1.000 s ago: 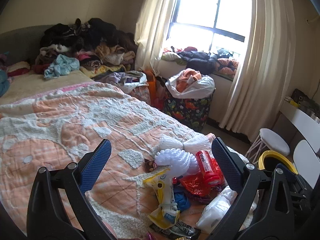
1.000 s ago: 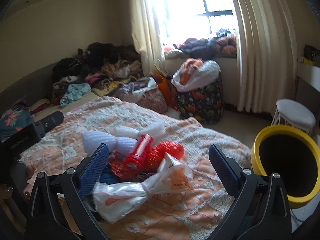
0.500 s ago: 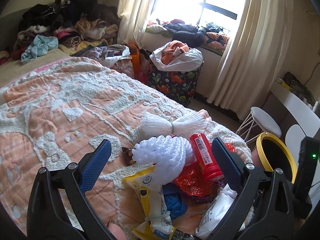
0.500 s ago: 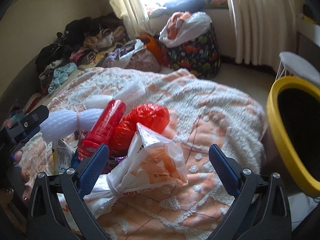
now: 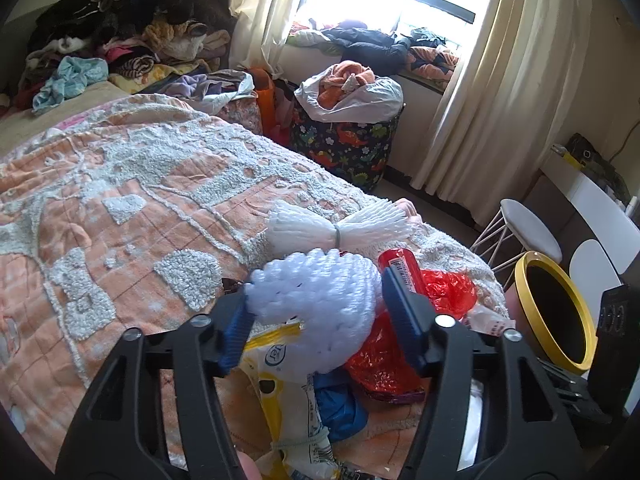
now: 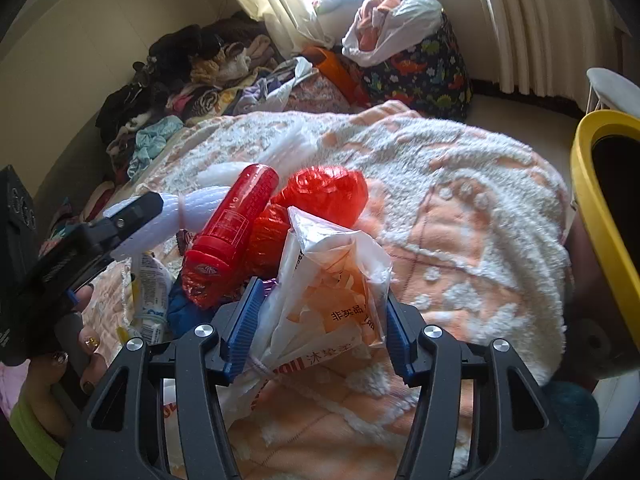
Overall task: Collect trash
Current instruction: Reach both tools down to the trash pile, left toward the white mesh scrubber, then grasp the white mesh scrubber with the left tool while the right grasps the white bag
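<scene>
On the bed (image 5: 120, 208), a peach and white quilt carries a heap of trash near its foot corner. In the left wrist view, the left claw (image 5: 316, 320) has just been closing and its blue pads sit against either side of one white foam net (image 5: 320, 300), a puffy bundle whose long axis runs roughly across the picture; it looks pinched, though how hard the pads press I cannot tell. Behind it lies a second foam net (image 5: 340, 228), banded at the middle like a bow, long axis also left to right. One red tube (image 5: 400, 270) lies beside them, pointing away toward the window, cap end nearer the camera in the right wrist view. Below are one yellow and white wrapper (image 5: 288, 392), a blue scrap (image 5: 340, 404) and crumpled red plastic (image 5: 448, 292). In the right wrist view the right claw (image 6: 316, 328) has likewise just been closing, its pads touching one white plastic bag (image 6: 332, 280) printed in orange, standing upright between them, tied low with a band. Farther right stands one yellow-rimmed bin (image 6: 600, 208) beside the bed; its dark inside shows nothing I can make out. By the window a dinosaur-print basket (image 5: 344, 148) holds a white bag stuffed with orange cloth
</scene>
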Demonstrator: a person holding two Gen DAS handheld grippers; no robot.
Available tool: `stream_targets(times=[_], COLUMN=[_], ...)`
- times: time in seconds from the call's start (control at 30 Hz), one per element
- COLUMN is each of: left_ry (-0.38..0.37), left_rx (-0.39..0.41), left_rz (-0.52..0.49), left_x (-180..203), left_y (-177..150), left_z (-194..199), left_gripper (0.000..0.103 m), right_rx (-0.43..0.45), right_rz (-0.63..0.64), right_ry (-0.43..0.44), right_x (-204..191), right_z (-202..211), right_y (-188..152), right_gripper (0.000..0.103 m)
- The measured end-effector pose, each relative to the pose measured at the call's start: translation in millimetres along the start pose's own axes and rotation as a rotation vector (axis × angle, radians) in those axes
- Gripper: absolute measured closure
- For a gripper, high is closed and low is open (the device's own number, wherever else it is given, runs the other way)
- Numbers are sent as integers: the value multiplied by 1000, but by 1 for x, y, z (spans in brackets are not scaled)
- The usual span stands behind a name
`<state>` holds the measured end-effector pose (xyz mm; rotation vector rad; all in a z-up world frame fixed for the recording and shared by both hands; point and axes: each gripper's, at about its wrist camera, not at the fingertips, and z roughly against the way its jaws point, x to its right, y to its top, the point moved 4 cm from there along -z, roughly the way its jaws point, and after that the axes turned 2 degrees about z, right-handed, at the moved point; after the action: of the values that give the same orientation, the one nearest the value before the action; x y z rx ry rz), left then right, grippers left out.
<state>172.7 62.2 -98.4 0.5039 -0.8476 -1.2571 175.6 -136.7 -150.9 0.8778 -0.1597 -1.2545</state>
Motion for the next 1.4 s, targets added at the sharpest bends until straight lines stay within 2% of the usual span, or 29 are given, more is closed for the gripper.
stream_targets(times=[0.17, 0.37, 0.7, 0.97, 1.4], left_ry=[-5, -18, -58, -80, -126], left_rx=[21, 110, 159, 156, 123], left_rz=[30, 50, 38, -4, -64], left_x=[-2, 5, 34, 63, 115], left_y=[4, 19, 36, 37, 28], left_z=[8, 32, 54, 57, 45], left_gripper=[69, 76, 76, 76, 76], right_rx=[36, 97, 185, 238, 309], right_rz=[-10, -11, 3, -12, -108], right_ry=[6, 10, -6, -21, -76], right_x=[10, 19, 29, 45, 95], right_z=[18, 38, 68, 89, 118], right_y=[5, 15, 28, 36, 44], right_gripper=[49, 49, 49, 49, 49])
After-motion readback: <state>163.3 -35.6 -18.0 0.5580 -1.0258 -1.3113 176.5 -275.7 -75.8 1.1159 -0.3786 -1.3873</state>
